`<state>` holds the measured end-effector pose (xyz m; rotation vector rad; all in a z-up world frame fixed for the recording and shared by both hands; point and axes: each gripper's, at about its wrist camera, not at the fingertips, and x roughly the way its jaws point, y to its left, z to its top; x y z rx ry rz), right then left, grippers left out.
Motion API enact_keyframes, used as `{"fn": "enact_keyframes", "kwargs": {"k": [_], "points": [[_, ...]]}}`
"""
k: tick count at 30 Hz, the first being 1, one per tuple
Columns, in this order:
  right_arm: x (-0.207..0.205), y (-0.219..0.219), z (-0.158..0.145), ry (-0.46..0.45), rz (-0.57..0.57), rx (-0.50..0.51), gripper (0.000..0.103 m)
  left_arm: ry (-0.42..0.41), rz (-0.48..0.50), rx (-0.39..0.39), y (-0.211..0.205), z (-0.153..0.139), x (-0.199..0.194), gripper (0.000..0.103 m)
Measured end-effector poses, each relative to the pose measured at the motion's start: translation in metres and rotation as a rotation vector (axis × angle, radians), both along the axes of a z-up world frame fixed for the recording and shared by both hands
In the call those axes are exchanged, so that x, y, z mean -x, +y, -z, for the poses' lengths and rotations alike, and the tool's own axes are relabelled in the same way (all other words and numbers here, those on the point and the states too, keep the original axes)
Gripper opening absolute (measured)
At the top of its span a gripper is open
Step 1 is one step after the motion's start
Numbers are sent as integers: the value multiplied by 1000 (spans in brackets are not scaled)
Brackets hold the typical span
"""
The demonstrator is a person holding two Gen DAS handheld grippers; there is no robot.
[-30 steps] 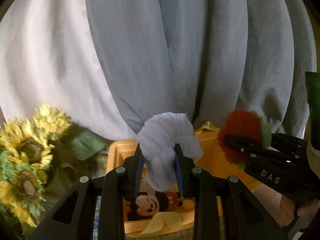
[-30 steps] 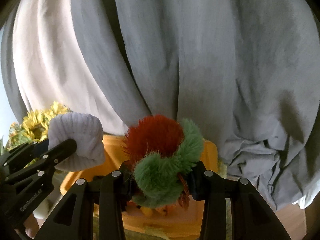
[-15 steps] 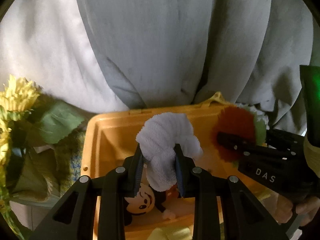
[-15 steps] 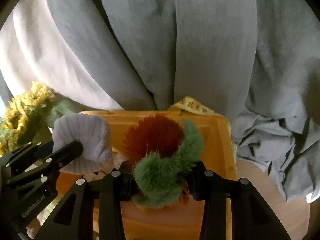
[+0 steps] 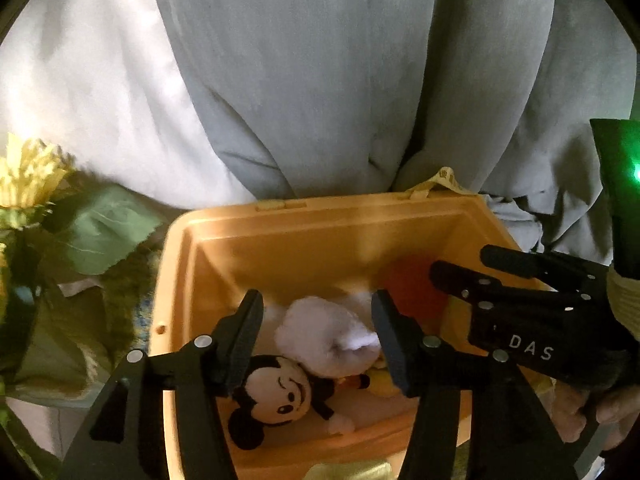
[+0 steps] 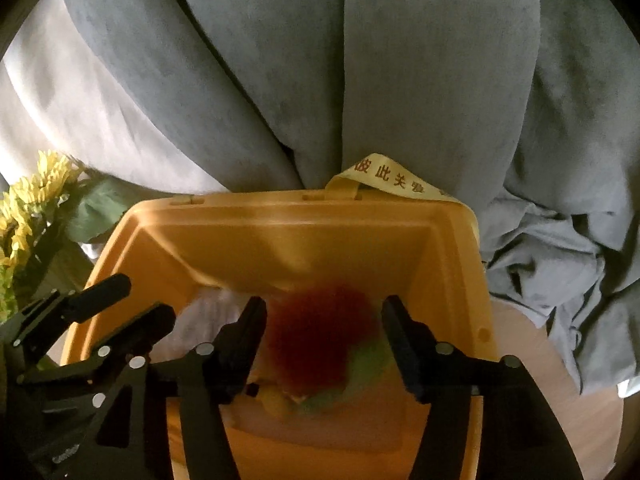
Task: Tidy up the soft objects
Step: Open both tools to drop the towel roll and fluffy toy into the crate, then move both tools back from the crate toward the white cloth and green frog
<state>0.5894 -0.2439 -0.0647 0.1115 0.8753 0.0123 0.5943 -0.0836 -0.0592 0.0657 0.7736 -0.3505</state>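
An orange plastic bin [image 5: 280, 236] [image 6: 304, 232] stands in front of me. My left gripper [image 5: 318, 320] is open over it, and the white cloth bundle [image 5: 324, 336] is blurred between its fingers, dropping into the bin beside a Mickey Mouse plush [image 5: 280, 392]. My right gripper [image 6: 324, 332] is open over the bin's right side, and the red and green furry toy [image 6: 320, 340] is blurred, falling inside. The right gripper also shows in the left wrist view [image 5: 472, 276]. The left gripper also shows in the right wrist view [image 6: 120, 300].
Grey and white curtains [image 5: 320, 80] hang right behind the bin. Artificial sunflowers with green leaves [image 5: 36, 184] [image 6: 36, 200] stand to the left. A yellow ribbon [image 6: 396, 180] lies over the bin's back rim. A wooden table surface [image 6: 560, 400] shows at right.
Both grippers moved over the bin and opened. The white cloth bundle and the red and green furry toy left the fingers and are dropping into the bin.
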Motion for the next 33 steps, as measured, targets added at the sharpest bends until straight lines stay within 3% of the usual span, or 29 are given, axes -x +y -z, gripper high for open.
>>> {"fn": "enact_keyframes", "kwargs": {"k": [7,13,19,33], "points": [[25,-2,-22,-92,36,-4,66,-94,-29,-15,7,-26,27,65],[59,-4,-49,-196,80,20,74,-183,-44,25,15,-49,62,73],[93,0,-69,-265,89,35,74,-229,-54,29,19,-61,93,73],[164,7,-77,-352,111,74,74,-326,-99,16,27,-67,160,77]]}}
